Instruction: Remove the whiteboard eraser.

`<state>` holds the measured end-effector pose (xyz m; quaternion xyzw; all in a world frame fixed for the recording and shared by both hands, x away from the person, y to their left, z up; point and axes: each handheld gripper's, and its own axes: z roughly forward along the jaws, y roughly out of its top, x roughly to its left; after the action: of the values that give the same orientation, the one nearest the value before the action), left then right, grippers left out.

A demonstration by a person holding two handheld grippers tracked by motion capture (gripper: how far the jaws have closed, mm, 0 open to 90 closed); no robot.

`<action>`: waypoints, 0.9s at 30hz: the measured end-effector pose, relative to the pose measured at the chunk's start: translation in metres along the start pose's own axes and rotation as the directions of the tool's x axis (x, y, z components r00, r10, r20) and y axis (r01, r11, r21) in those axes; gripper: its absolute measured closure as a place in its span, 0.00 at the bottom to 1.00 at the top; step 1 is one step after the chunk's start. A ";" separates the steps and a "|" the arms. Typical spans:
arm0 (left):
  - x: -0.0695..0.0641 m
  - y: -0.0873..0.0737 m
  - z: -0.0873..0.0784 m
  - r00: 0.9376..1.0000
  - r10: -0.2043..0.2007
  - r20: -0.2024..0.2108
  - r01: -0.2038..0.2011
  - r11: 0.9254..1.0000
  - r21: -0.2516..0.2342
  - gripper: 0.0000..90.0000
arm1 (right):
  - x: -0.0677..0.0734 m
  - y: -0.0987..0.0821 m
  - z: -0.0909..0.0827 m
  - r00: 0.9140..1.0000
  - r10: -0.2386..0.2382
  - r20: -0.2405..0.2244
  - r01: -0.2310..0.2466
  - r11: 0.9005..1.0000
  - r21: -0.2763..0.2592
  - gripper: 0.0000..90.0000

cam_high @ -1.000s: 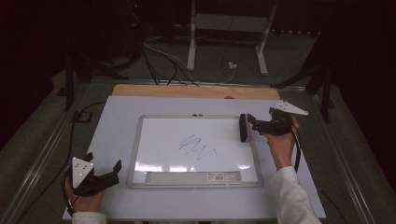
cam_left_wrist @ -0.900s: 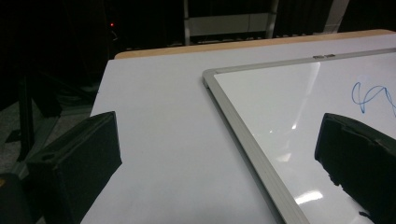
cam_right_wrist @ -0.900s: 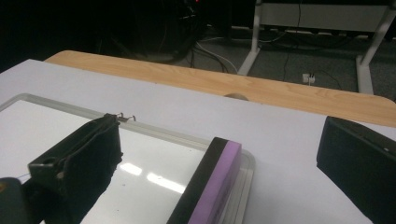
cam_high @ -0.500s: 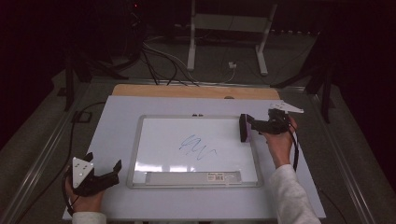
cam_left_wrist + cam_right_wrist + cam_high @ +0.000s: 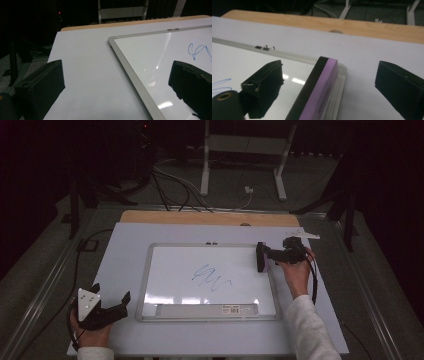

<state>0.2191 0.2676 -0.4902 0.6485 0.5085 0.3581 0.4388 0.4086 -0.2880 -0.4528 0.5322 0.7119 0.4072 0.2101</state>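
- The right gripper (image 5: 261, 257) hovered at the whiteboard's right edge. Its jaws had just been closing, with the eraser (image 5: 317, 90) between them but gaps on both sides, so nothing was gripped.
- The eraser, black with a purple face, lay along the right rim of the whiteboard (image 5: 150, 270), near the top corner.
- The blue scribble (image 5: 210, 278) sat mid-board, well apart from the eraser.
- The left gripper (image 5: 107, 310) rested wide open and empty on the table (image 5: 125, 245), just beside the board's lower-left corner.
- Risk, as I judged it: one jaw could meet the eraser first and push it off the rim, or a shallow pinch could let it slip out.
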 end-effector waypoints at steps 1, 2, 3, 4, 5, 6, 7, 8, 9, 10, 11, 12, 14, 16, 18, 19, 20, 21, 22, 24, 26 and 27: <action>0.000 0.000 0.000 1.000 0.000 0.000 0.000 1.000 0.000 0.01 | 0.000 0.000 0.001 1.000 0.005 -0.005 -0.005 1.000 0.008 0.13; 0.000 0.000 0.000 1.000 0.000 0.000 0.000 1.000 0.000 0.01 | -0.001 -0.001 0.002 1.000 0.008 -0.006 -0.008 1.000 0.011 0.15; 0.000 0.000 0.000 1.000 0.000 0.000 0.000 1.000 0.000 0.01 | -0.001 -0.001 0.002 1.000 0.013 -0.007 -0.013 1.000 0.017 0.16; 0.000 0.000 0.000 1.000 0.000 0.000 0.000 1.000 0.001 0.01 | -0.001 -0.001 0.002 1.000 0.013 -0.007 -0.013 1.000 0.017 0.16; 0.000 0.000 0.000 1.000 0.000 0.000 0.000 1.000 0.001 0.01 | -0.001 -0.001 0.004 1.000 0.022 -0.001 -0.022 0.999 0.034 0.19; 0.000 0.000 0.000 1.000 0.001 0.000 -0.001 1.000 0.003 0.01 | 0.000 -0.002 0.005 1.000 0.027 0.003 -0.027 0.999 0.044 0.20; 0.000 0.000 0.000 1.000 0.001 0.000 -0.001 1.000 0.002 0.01 | 0.000 -0.003 0.006 1.000 0.028 0.002 -0.028 0.998 0.050 0.21; 0.000 0.000 0.000 1.000 0.001 0.000 -0.001 1.000 0.002 0.01 | 0.000 -0.004 0.007 0.999 0.034 0.004 -0.034 0.998 0.059 0.23; 0.000 0.000 0.000 1.000 0.002 0.000 -0.002 1.000 0.002 0.01 | 0.000 -0.004 0.008 0.999 0.037 0.003 -0.037 0.997 0.061 0.25; 0.000 0.000 0.000 1.000 0.002 0.000 -0.002 1.000 0.004 0.01 | 0.000 -0.005 0.009 0.999 0.045 -0.002 -0.045 0.997 0.065 0.27; 0.000 0.000 0.000 1.000 0.001 0.000 -0.001 1.000 0.004 0.01 | 0.000 -0.005 0.009 0.999 0.045 -0.002 -0.045 0.997 0.065 0.27; 0.000 0.000 0.000 1.000 0.000 0.000 0.000 1.000 0.002 0.01 | 0.000 -0.006 0.010 0.998 0.056 -0.011 -0.055 0.996 0.075 0.33; 0.000 0.000 0.000 1.000 0.001 0.000 -0.001 1.000 0.002 0.01 | 0.000 -0.007 0.011 0.998 0.066 0.000 -0.066 0.993 0.095 0.40; 0.000 0.000 0.000 1.000 0.002 0.000 -0.002 1.000 0.005 0.01 | 0.000 -0.008 0.012 0.998 0.068 0.005 -0.068 0.991 0.112 0.46; 0.000 0.000 0.000 1.000 0.001 0.000 -0.001 1.000 0.002 0.01 | 0.000 -0.008 0.012 0.998 0.069 0.003 -0.068 0.991 0.119 0.48; 0.000 0.000 0.000 1.000 0.001 0.000 -0.001 1.000 0.002 0.01 | 0.000 -0.009 0.013 0.998 0.068 -0.002 -0.067 0.989 0.133 0.53; 0.000 0.000 0.000 1.000 0.000 -0.001 0.000 1.000 0.002 0.01 | 0.000 -0.009 0.013 0.998 0.068 -0.002 -0.067 0.989 0.133 0.53; 0.000 0.000 0.000 1.000 0.001 -0.001 -0.001 1.000 0.001 0.01 | 0.000 -0.011 0.013 0.997 0.074 -0.009 -0.072 0.988 0.139 0.56; 0.000 0.000 0.000 1.000 0.001 -0.001 -0.001 1.000 0.001 0.01 | 0.000 -0.011 0.013 0.997 0.074 -0.009 -0.072 0.988 0.139 0.56; 0.000 0.000 0.000 1.000 0.000 -0.001 0.000 1.000 0.001 0.01 | 0.001 -0.013 0.012 0.997 0.076 -0.017 -0.073 0.986 0.153 0.62; 0.000 0.000 0.000 1.000 0.001 -0.001 -0.001 1.000 0.002 0.01 | 0.001 -0.015 0.012 0.997 0.078 -0.027 -0.072 0.984 0.160 0.65; 0.000 0.000 0.000 1.000 0.001 -0.001 -0.001 1.000 0.002 0.01 | 0.001 -0.015 0.012 0.997 0.078 -0.027 -0.072 0.984 0.160 0.65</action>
<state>0.2192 0.2677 -0.4906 0.6492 0.5087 0.3581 0.4377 0.4084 -0.2840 -0.4716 0.5668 0.7250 0.3655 0.1395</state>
